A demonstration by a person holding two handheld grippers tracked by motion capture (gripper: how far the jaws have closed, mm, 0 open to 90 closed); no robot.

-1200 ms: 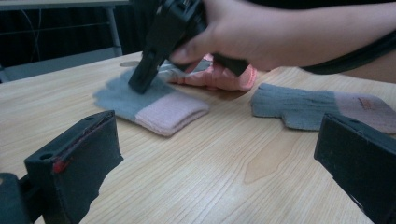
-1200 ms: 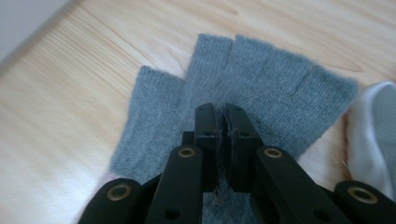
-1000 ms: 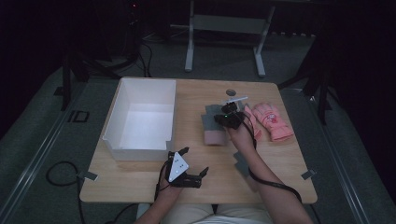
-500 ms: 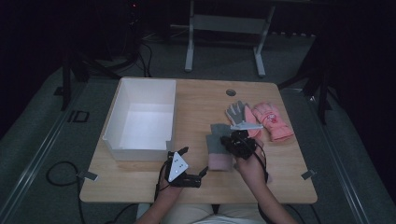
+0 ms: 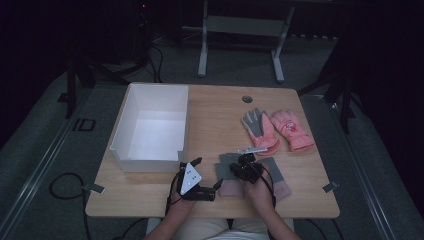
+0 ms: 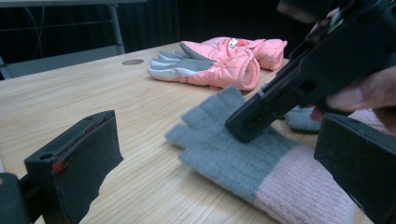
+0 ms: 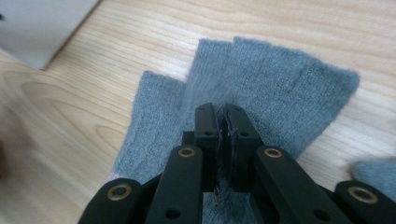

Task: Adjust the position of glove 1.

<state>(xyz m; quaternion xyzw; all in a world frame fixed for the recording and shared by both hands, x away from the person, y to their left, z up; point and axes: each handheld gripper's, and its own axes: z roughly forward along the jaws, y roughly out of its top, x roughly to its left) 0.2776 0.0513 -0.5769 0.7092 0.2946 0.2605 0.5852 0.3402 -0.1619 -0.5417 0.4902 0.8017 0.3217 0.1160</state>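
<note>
Wooden table [image 5: 215, 115]: white bin [image 5: 152, 127], pink ski gloves [image 5: 277, 129], grey knit gloves [image 5: 230, 172].

Light wooden table [image 5: 210, 125] stands on grey carpet [image 5: 50, 150]; beyond it a grey metal frame stand [image 5: 240, 30]; cables [image 5: 65, 187] lie left of it; surroundings dark, walls apparently black.

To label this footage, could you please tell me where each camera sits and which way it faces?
High view: above the table, facing forward and down; forearms, both grippers.
Left gripper view: between open jaws, level across to the knit glove; right gripper on it.
Right gripper view: down past shut jaws pinching that glove.
Shared: the knit glove.
</note>
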